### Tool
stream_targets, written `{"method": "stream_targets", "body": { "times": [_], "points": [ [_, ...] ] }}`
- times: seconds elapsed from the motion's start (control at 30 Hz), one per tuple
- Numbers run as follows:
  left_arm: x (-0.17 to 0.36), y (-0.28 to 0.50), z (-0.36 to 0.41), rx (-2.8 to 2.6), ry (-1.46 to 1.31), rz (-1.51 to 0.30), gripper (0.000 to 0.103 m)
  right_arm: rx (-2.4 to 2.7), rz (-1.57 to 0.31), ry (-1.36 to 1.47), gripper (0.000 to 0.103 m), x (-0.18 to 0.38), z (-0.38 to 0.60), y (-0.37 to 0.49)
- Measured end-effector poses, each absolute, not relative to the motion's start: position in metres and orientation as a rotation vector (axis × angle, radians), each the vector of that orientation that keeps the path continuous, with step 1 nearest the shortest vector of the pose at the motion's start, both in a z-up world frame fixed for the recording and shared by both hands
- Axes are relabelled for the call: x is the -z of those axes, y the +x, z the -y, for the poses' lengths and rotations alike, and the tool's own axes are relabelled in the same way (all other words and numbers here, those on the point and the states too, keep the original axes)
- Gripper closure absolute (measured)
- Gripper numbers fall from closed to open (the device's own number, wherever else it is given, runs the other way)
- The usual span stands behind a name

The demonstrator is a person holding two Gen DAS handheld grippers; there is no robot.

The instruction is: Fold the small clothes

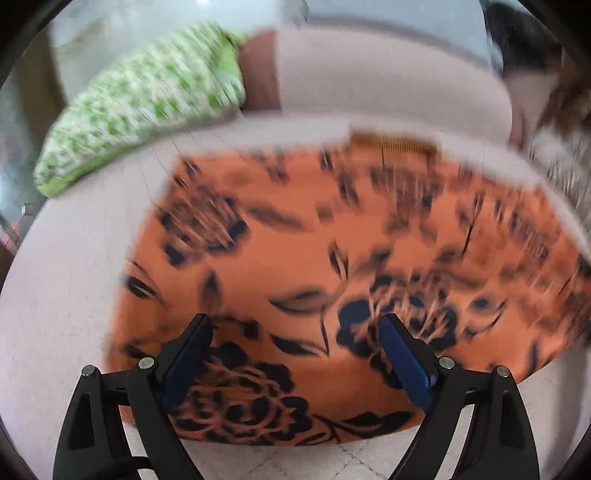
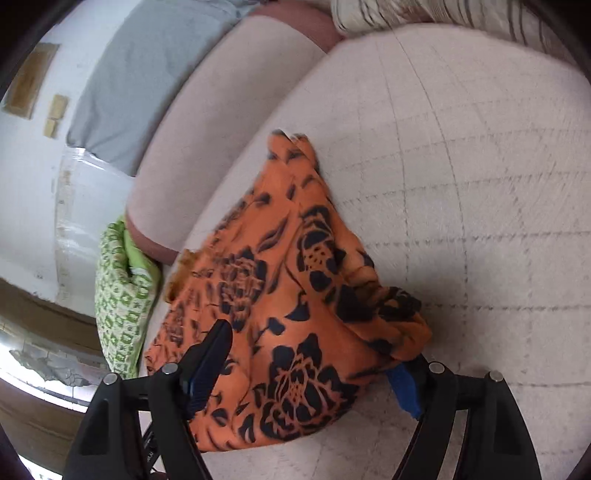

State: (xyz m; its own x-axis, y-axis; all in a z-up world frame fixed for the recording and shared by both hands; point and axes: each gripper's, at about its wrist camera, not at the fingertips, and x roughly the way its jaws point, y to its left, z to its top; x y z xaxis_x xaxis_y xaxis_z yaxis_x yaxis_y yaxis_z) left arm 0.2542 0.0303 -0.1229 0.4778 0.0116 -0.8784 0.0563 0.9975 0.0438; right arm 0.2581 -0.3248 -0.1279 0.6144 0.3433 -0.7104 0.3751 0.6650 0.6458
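An orange garment (image 1: pixel 295 258) with a black flower print lies spread on a pale quilted surface (image 1: pixel 66 295); the left wrist view is blurred. My left gripper (image 1: pixel 297 328) hovers over the garment's near part, jaws wide open and gripping nothing. In the right wrist view the same garment (image 2: pixel 295 277) is bunched and partly folded over itself. My right gripper (image 2: pixel 310 350) stands wide around its near end. One finger (image 2: pixel 218 343) lies over the cloth. A fold covers the tip of the other blue pad (image 2: pixel 404 391). The pads do not pinch the cloth.
A green-and-white patterned pillow (image 1: pixel 140 110) (image 2: pixel 118 302) lies at the surface's left edge. A pale pink bolster (image 1: pixel 388 74) (image 2: pixel 221 110) runs behind the garment. Striped cloth (image 2: pixel 406 14) lies at the far side. The quilted surface (image 2: pixel 480 184) stretches bare to the right.
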Motion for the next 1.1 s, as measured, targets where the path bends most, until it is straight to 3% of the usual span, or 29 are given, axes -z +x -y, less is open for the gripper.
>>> {"method": "stream_targets", "body": {
  "times": [0.03,0.07,0.1,0.23,0.47,0.57,0.7,0.77,0.9,0.93,0.97,1.0,1.1],
  "points": [
    [0.124,0.253,-0.028,0.019,0.095,-1.044,0.006,0.021,-0.936,0.858,0.040,0.126,0.324,0.259],
    [0.123,0.254,-0.027,0.012,0.102,-1.043,0.006,0.024,-0.943,0.831,0.081,0.123,0.323,0.261],
    [0.121,0.255,-0.029,0.011,0.083,-1.056,0.006,0.023,-0.958,0.817,0.086,0.121,0.323,0.264],
    [0.103,0.251,-0.053,0.065,-0.059,-1.048,0.013,0.006,-0.931,0.613,0.088,0.078,0.294,0.277],
    [0.041,0.181,-0.177,-0.155,-0.349,-0.786,0.013,-0.238,-0.739,0.113,0.090,-0.041,0.116,0.278],
    [0.048,0.158,-0.233,-0.325,-0.447,-0.772,0.013,-0.384,-0.742,-0.018,0.092,-0.043,0.025,0.266],
    [0.077,0.158,-0.266,-0.398,-0.542,-0.859,0.013,-0.509,-0.900,-0.177,0.092,0.028,-0.072,0.264],
    [0.081,0.160,-0.271,-0.376,-0.576,-0.874,0.013,-0.528,-1.102,-0.212,0.091,0.093,-0.092,0.269],
    [0.067,0.159,-0.273,-0.350,-0.574,-0.808,0.013,-0.483,-1.007,-0.215,0.084,0.082,-0.063,0.236],
    [0.065,0.161,-0.269,-0.335,-0.569,-0.795,0.013,-0.436,-0.969,-0.217,0.067,0.067,-0.046,0.231],
    [0.065,0.166,-0.267,-0.318,-0.565,-0.793,0.013,-0.395,-0.921,-0.238,0.031,0.054,-0.034,0.228],
    [0.063,0.160,-0.263,-0.299,-0.559,-0.797,0.013,-0.350,-0.885,-0.271,0.019,0.047,-0.026,0.227],
    [0.060,0.166,-0.253,-0.257,-0.535,-0.807,0.013,-0.211,-0.751,-0.471,0.016,0.031,-0.016,0.231]
  ]
}}
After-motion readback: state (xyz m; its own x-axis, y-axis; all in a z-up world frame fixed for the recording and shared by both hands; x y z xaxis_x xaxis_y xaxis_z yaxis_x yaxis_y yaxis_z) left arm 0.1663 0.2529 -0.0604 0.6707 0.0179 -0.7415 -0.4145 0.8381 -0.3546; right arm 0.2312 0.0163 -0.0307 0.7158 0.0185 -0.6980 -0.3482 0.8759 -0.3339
